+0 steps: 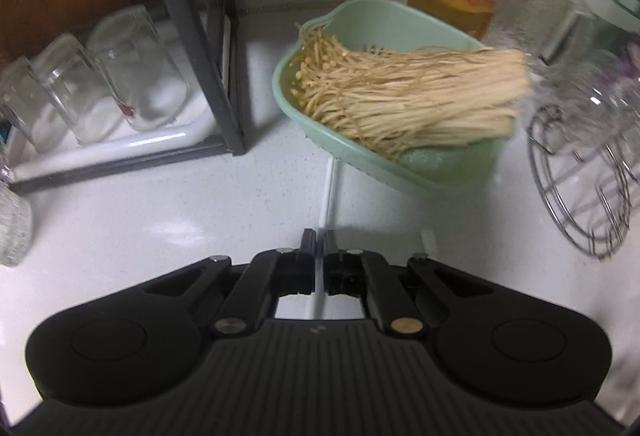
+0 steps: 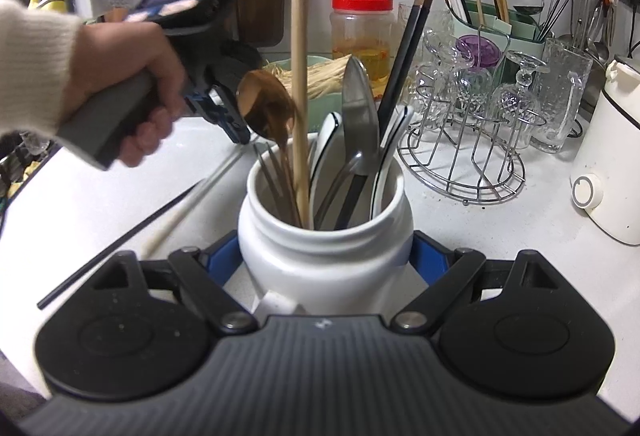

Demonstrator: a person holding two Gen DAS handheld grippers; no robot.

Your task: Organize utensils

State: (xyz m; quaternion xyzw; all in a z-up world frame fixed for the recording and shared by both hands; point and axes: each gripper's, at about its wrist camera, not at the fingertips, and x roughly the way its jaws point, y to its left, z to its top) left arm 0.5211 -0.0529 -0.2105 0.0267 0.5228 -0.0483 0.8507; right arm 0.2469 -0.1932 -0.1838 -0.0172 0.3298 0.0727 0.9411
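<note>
Both views: even, bright indoor light; soft glare on glossy white surface (image 1: 160,220). Strong fisheye bending at edges. Left view motion-blurred, esp. round chrome wire rack (image 1: 580,188); right view sharper.

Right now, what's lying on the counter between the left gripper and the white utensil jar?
In the right wrist view, a thin black chopstick and a pale stick lie on the counter between the left gripper and the white jar.

White jar (image 2: 324,252) upright – spoons, chopsticks inside; white chopstick (image 1: 329,192) on counter
</note>
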